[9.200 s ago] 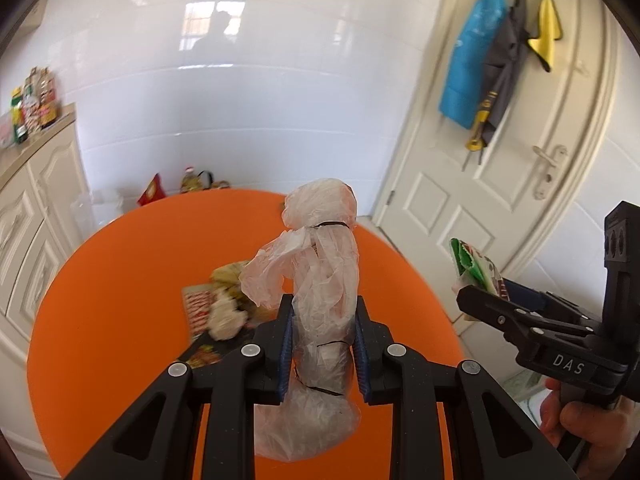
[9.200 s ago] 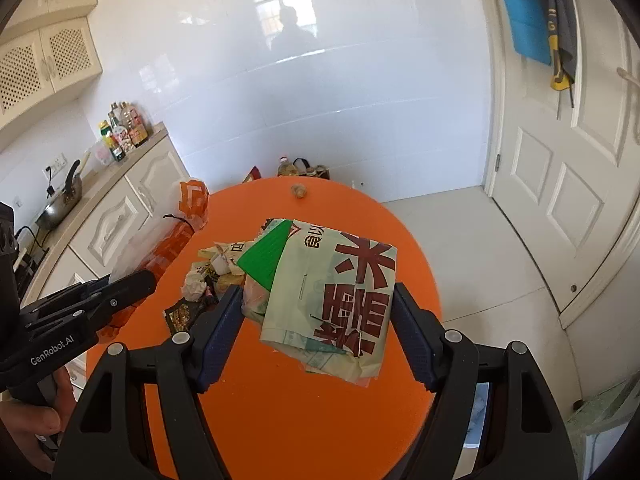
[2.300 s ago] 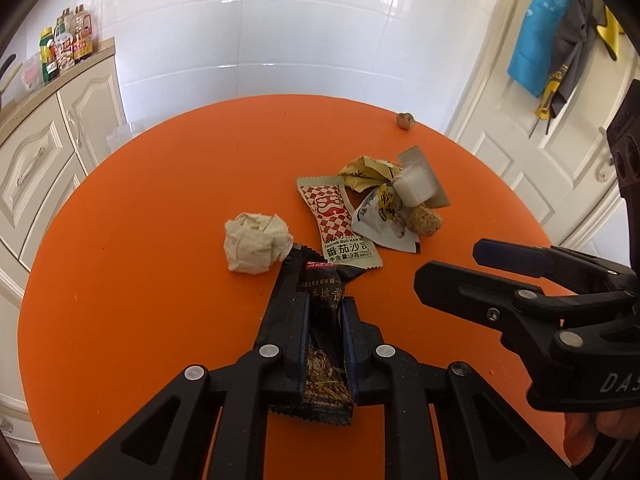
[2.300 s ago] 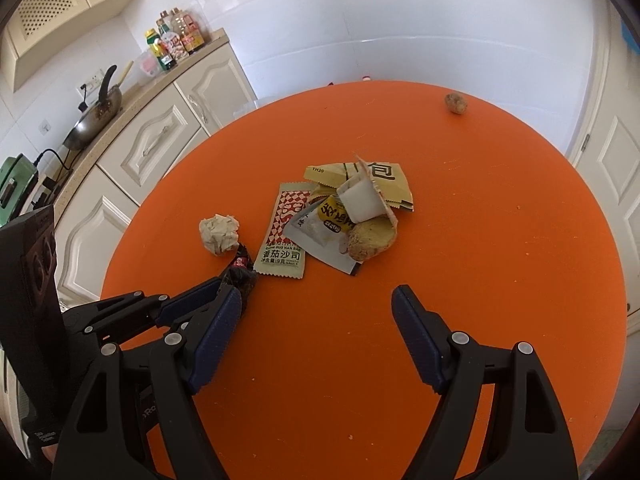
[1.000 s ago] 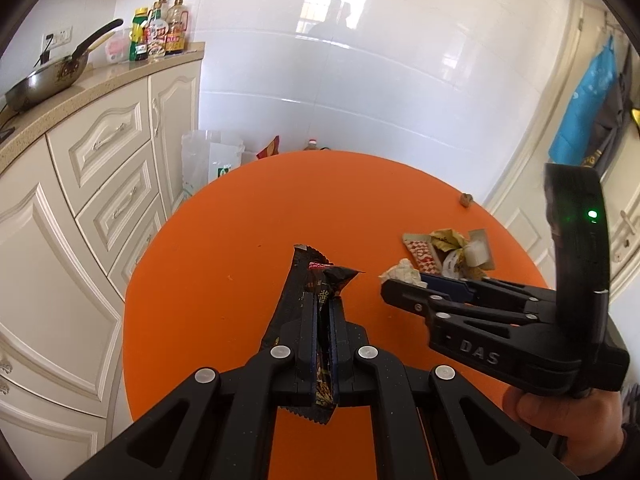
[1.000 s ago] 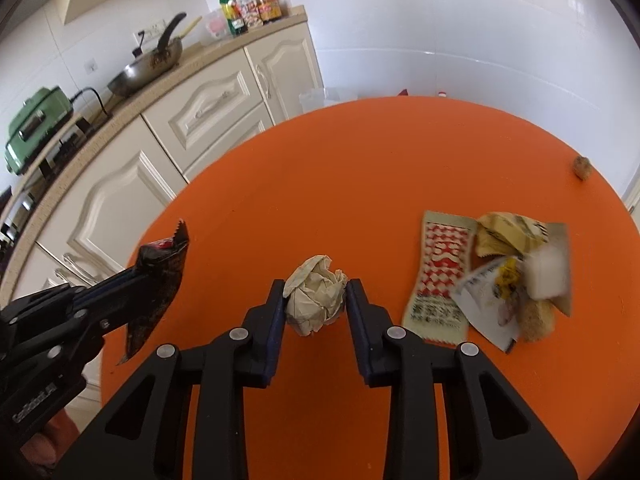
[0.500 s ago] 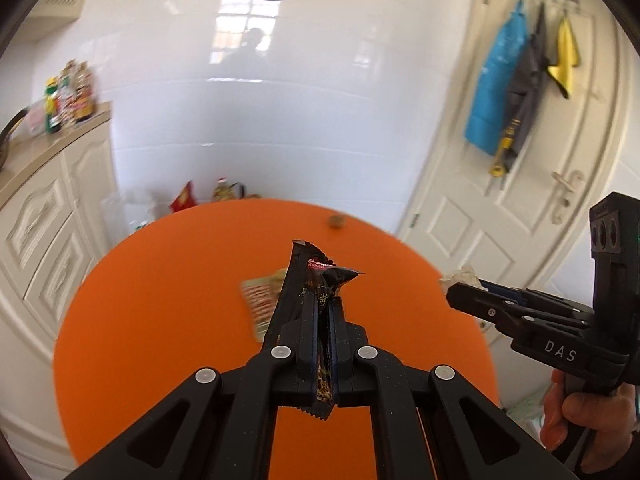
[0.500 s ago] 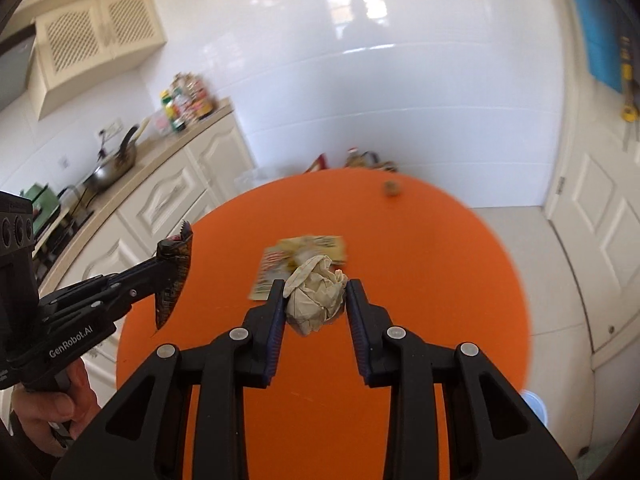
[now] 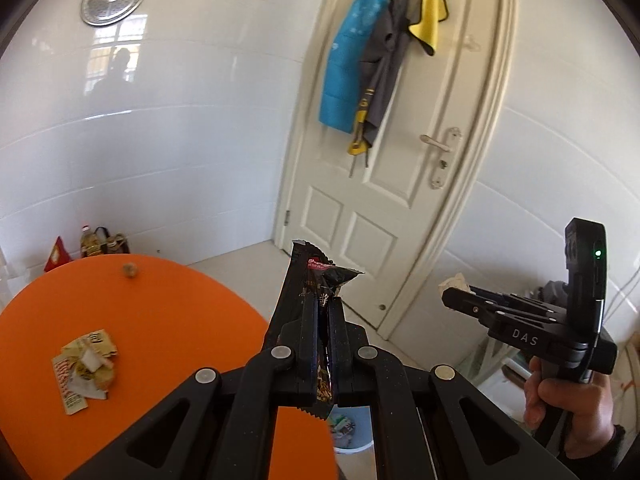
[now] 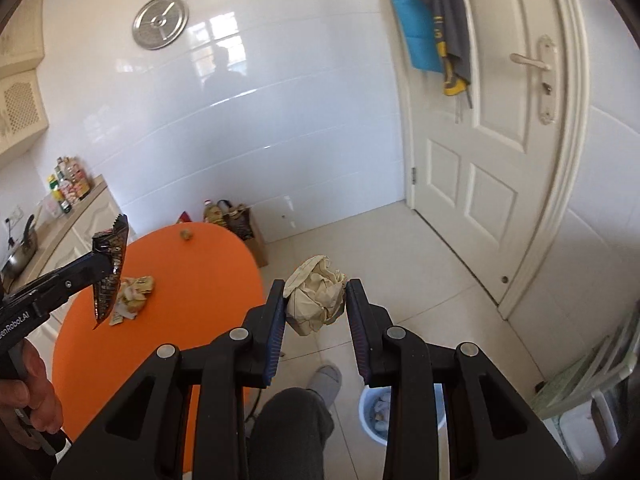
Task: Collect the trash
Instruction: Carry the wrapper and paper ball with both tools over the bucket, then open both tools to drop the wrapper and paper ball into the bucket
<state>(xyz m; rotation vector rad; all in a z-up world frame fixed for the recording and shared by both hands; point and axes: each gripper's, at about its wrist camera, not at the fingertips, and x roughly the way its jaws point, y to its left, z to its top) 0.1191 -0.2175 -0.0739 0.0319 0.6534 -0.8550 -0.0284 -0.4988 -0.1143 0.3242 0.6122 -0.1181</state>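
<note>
My left gripper point(image 9: 323, 304) is shut on a dark snack wrapper point(image 9: 316, 280), held in the air past the right edge of the round orange table point(image 9: 160, 320). From the right wrist view the same wrapper point(image 10: 109, 264) hangs over the table's left part. My right gripper point(image 10: 315, 292) is shut on a crumpled ball of beige paper point(image 10: 316, 300), over the floor tiles. A small white-rimmed waste bin point(image 10: 380, 408) with trash inside stands on the floor below, partly hidden by the gripper's body. The bin point(image 9: 346, 434) also peeks out under the left gripper.
A pile of wrappers and scraps point(image 9: 86, 368) and a small brown lump point(image 9: 129, 270) lie on the table. A white door point(image 9: 396, 168) with hung cloths lies ahead. A person's leg point(image 10: 292, 420) and slipper point(image 10: 326, 380) are beside the bin. Bottles point(image 10: 228, 216) stand by the wall.
Both grippers swung right, away from the table's middle toward the door and floor, each keeping hold of its piece. The bin has come into view.
</note>
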